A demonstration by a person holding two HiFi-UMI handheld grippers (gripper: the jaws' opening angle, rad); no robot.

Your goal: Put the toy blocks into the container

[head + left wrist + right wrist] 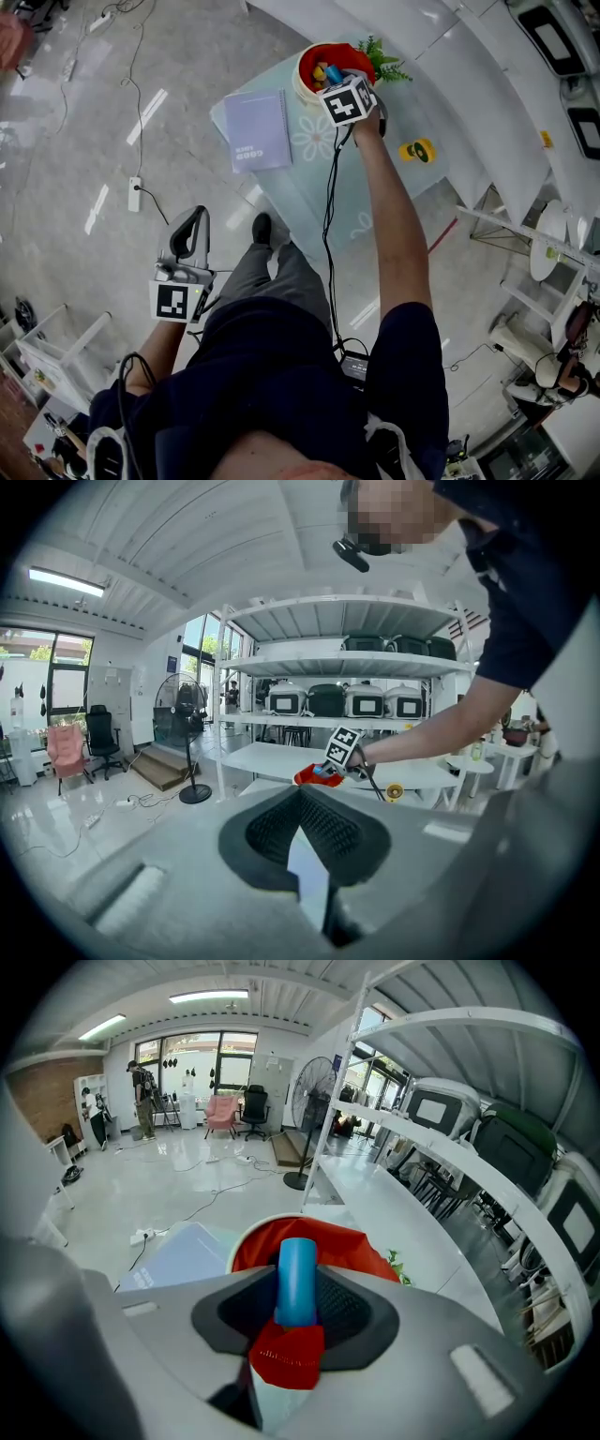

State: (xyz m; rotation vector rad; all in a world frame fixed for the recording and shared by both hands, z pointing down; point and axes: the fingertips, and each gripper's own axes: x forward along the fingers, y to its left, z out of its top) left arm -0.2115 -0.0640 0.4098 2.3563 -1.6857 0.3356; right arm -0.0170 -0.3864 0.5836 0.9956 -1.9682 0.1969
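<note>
Risk of spill. Right gripper pinching blue block, poised just above red container at far end of desk. If let go off-centre or too high: likely bounce off rim or heaped blocks, onto desk. Left gripper pressed together, empty, near left.

Right tongs hold a blue block over the red container.
</note>
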